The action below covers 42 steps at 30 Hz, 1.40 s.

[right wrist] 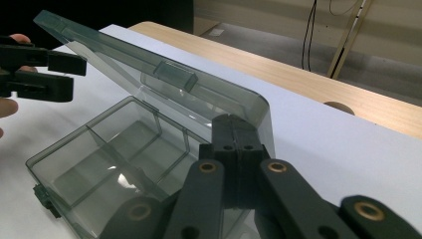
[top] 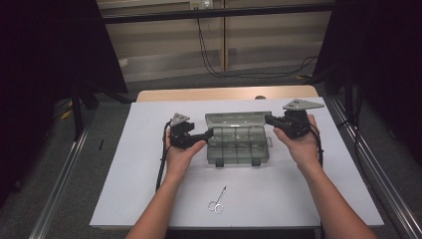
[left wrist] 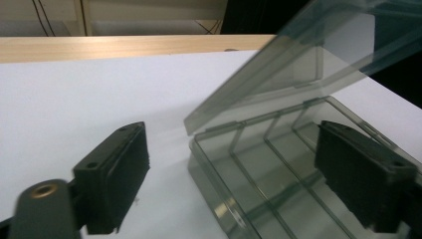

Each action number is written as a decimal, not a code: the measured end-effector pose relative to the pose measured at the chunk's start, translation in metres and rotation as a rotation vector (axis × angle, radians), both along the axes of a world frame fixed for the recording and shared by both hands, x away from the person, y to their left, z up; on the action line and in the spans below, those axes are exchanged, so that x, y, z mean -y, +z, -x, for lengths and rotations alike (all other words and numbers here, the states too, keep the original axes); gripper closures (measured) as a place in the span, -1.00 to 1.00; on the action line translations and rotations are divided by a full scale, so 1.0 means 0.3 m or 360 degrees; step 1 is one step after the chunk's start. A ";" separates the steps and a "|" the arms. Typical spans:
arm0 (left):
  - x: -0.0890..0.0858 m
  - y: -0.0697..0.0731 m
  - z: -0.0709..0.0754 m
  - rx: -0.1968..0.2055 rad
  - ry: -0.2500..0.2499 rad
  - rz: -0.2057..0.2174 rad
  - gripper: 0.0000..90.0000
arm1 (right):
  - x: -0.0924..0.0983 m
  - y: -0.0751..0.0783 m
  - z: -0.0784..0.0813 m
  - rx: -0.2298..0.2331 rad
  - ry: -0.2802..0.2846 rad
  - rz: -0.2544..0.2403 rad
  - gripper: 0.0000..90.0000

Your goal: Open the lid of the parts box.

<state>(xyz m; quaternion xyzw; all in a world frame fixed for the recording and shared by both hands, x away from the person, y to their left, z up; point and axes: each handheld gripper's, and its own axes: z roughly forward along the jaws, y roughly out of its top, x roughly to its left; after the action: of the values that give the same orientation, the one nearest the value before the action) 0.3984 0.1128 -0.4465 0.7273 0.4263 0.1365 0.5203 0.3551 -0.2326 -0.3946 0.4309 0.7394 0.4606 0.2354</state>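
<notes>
I am working in what is looking like a lab or recording bay rather than a home. My desk (top: 149, 149) is wearing a plain white sheet over a wooden top, whose bare edge is showing at twelve o'clock. Dark curtains (top: 45, 50) are hanging at nine and three o'clock, metal rails (top: 59, 184) are running along the grey carpeted floor on both sides, and black cables (top: 209, 55) are trailing down a pale panelled wall from a socket (top: 201, 5) at twelve o'clock.

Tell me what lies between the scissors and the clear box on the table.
Nothing: the high view shows bare white tabletop between the scissors and the clear box.
</notes>
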 end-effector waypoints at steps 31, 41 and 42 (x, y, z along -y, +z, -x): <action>0.068 0.057 -0.036 0.0145 0.0114 -0.0046 0.80 | 0.017 0.023 -0.036 0.0051 0.0052 0.0015 1.00; 0.064 0.056 -0.043 0.0122 0.0118 -0.0011 0.81 | 0.031 0.039 0.008 0.0109 0.0069 -0.0062 -0.77; 0.063 0.056 -0.044 0.0122 0.0119 -0.0012 0.81 | 0.032 0.036 0.007 0.0106 0.0035 -0.0081 -1.00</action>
<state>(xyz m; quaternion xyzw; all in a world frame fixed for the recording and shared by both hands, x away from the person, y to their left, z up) 0.4115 0.0938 -0.4297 0.7070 0.4323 0.1853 0.5282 0.3530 -0.2422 -0.3840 0.4129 0.7239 0.4961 0.2438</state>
